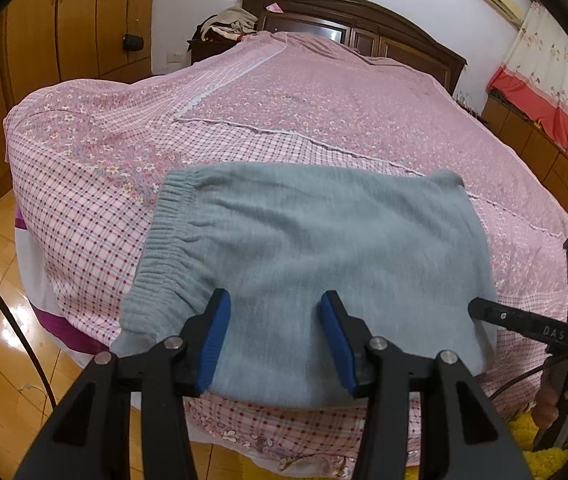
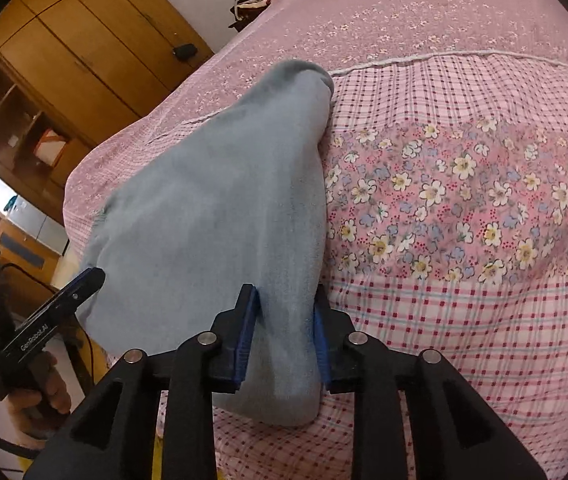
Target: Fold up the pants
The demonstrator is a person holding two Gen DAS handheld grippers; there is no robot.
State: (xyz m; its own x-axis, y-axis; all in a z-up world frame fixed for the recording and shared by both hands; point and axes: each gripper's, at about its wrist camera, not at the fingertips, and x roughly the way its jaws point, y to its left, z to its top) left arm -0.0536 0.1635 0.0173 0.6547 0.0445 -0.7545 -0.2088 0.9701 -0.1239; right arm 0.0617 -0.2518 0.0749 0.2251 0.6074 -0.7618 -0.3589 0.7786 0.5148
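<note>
Grey-blue knit pants lie folded into a compact rectangle at the near corner of the bed, on the pink checked and floral bedspread. Ribbed waistband sits on the left edge in the left wrist view. Left gripper: jaws wide apart, blue pads straddling the near edge of the fabric; nothing pinched that I can see. Right gripper: jaws narrower, pads flanking a raised ridge of the pants' near end, cloth filling the gap; can't tell if it's actually clamped. Each gripper shows in the other's view, at the fabric's side edge. Wooden wardrobe behind the bed.
</note>
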